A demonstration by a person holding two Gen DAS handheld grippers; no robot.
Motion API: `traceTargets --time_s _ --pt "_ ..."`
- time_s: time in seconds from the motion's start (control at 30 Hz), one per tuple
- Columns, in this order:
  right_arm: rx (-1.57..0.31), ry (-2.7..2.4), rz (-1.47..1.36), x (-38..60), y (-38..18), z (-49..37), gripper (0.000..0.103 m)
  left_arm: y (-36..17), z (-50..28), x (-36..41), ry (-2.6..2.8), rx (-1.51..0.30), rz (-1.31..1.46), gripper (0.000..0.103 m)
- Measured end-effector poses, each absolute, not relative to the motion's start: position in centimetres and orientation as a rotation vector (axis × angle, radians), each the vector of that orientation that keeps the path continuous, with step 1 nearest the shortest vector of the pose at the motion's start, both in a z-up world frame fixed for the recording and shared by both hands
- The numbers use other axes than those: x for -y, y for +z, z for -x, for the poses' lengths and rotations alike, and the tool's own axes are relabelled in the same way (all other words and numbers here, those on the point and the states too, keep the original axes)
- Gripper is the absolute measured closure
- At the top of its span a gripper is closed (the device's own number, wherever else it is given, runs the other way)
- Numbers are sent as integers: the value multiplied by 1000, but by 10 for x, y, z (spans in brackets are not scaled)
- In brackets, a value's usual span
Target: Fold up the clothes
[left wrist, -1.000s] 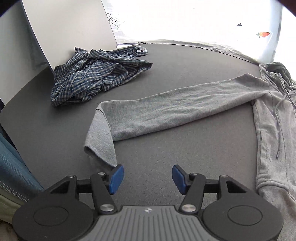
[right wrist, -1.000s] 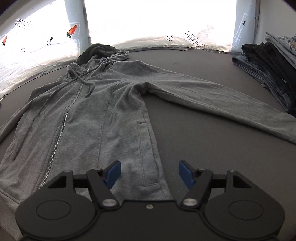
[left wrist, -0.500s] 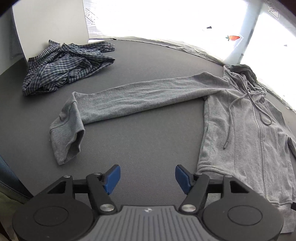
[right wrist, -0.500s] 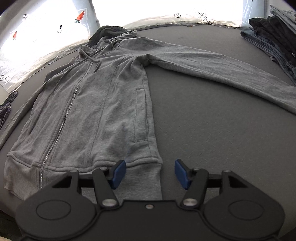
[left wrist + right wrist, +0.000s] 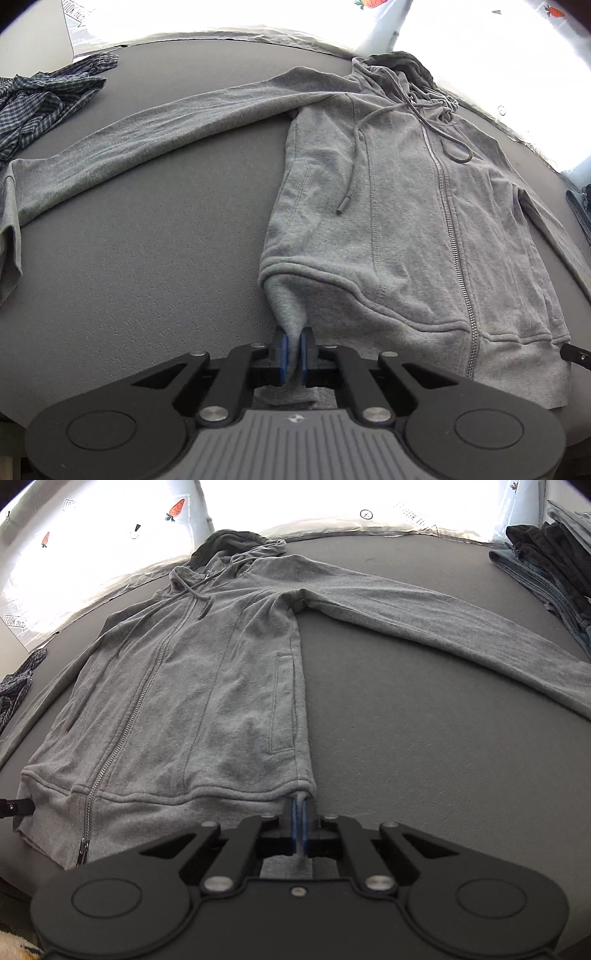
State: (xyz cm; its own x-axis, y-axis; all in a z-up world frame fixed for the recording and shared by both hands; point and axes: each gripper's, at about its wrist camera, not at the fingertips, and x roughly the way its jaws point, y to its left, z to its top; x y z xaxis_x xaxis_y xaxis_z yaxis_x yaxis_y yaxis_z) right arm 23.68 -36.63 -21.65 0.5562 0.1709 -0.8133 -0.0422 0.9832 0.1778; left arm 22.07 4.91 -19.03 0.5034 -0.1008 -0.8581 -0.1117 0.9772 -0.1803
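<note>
Grasp step: I've got both bottom corners of the grey hoodie (image 5: 399, 206) pinched. My left gripper (image 5: 291, 350) has just snapped closed on the hem corner at its side, cloth bunched between the pads; my right gripper (image 5: 300, 821) has just closed on the opposite hem corner. The hoodie lies flat, zipped, on the dark table (image 5: 147, 258), running from each claw toward 12 o'clock, sleeves out to 10 and 2. Next I'd judge: lift both corners together and carry the hem toward the hood, keeping tension even.
</note>
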Motion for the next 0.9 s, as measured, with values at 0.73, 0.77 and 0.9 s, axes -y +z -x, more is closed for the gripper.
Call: traceTargets --time_s 0.73,0.77,0.9 --pt "-871 -17 100 323 -195 -251 59 -172 -217 -87 40 -1053 165 64" --pt "-864 -12 99 317 -195 -255 56 -170 -217 -91 58 -1044 151 63" --pt "-868 9 78 292 -204 -267 46 -169 -220 -115 181 -1016 92 58"
